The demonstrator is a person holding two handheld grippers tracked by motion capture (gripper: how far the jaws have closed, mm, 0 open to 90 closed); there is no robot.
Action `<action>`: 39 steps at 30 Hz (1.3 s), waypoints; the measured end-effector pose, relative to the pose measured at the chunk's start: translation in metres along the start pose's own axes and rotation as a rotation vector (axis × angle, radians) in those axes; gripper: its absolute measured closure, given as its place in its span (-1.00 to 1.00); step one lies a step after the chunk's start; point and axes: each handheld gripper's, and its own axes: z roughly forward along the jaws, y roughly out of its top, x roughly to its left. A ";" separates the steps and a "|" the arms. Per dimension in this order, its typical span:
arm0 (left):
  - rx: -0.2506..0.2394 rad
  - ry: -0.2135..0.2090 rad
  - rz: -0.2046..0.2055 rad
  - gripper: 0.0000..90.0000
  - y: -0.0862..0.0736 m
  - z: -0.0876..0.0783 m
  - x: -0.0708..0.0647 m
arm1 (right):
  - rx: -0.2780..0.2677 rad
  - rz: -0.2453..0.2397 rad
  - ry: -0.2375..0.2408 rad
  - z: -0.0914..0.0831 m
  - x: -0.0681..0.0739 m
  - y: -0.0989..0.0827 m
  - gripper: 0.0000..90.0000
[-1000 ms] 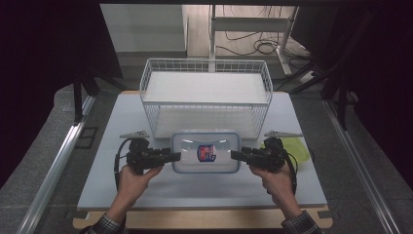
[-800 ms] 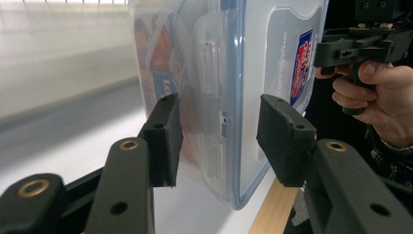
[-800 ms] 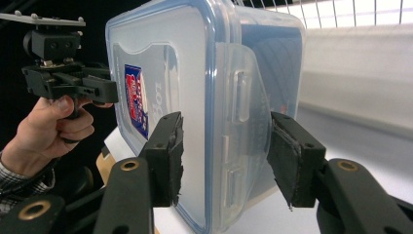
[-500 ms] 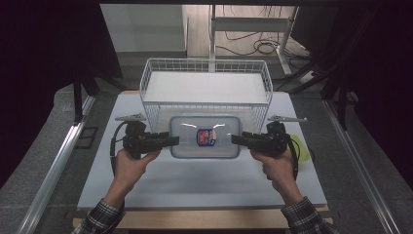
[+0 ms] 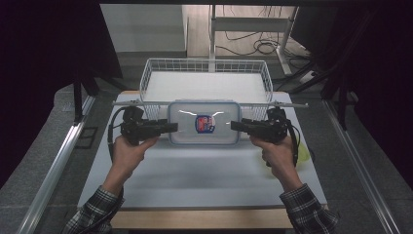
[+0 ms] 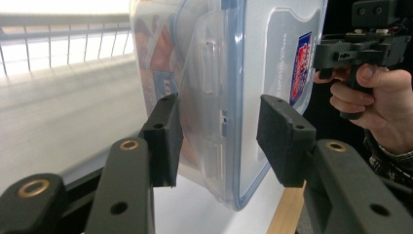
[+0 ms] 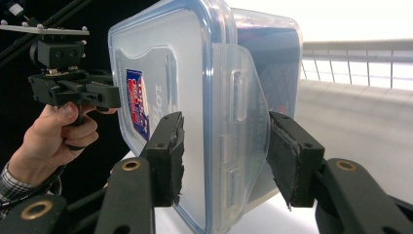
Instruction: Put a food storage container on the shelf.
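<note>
A clear plastic container (image 5: pixel 204 123) with a blue-edged snap lid and a red-and-blue label hangs level above the table, just in front of the wire basket (image 5: pixel 146 83). My left gripper (image 5: pixel 173 127) is shut on its left end and my right gripper (image 5: pixel 234 125) on its right end. In the left gripper view the jaws (image 6: pixel 219 139) straddle the container (image 6: pixel 209 73) at its side latch, with the other gripper (image 6: pixel 360 46) beyond. In the right gripper view the pads (image 7: pixel 224 156) press on the lid and latch flap of the container (image 7: pixel 195 73).
The white wire basket stands at the back of the white table board (image 5: pixel 204 170), its floor bare. A yellow-green object (image 5: pixel 304 152) lies on the board by my right hand. Dark curtains flank both sides, and a metal rail (image 5: pixel 58 161) runs along the left.
Both hands have lifted the container off the board and carried it upward and toward the basket's front rim. The grips look the same.
</note>
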 end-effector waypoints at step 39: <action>-0.040 0.014 0.006 0.17 0.086 -0.002 0.017 | -0.075 -0.001 -0.008 0.013 -0.008 0.085 0.10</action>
